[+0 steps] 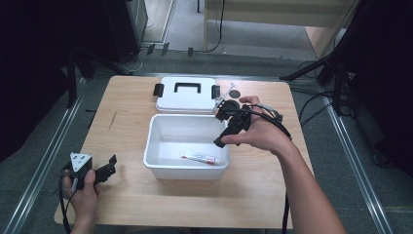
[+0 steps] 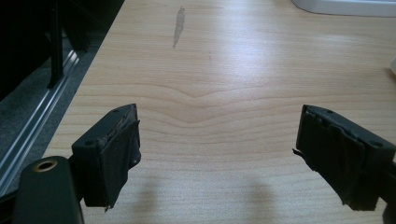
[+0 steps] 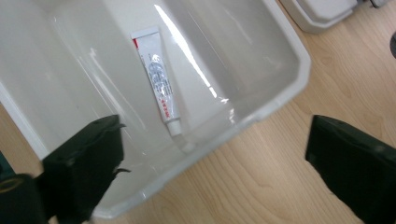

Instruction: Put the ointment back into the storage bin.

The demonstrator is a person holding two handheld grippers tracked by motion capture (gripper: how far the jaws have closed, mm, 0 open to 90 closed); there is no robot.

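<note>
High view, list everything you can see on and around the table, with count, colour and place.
Box: one, white, open, table centre.
Tube: one, white with red end, lying on the box floor.
Lid: one, white with black handle and clasps, behind the box.
Table: one, light wood.
Tripod legs: black, floor at far right.
Left gripper: black, open, near left table edge.
Right gripper: black, open, over the box's right rim.

tubes: 1 tube (image 1: 199,157) | white boxes: 1 box (image 1: 160,165) | lids: 1 lid (image 1: 186,100) | tongs: 2, left tongs (image 1: 108,168), right tongs (image 1: 225,127) | tables: 1 table (image 1: 126,107)
</note>
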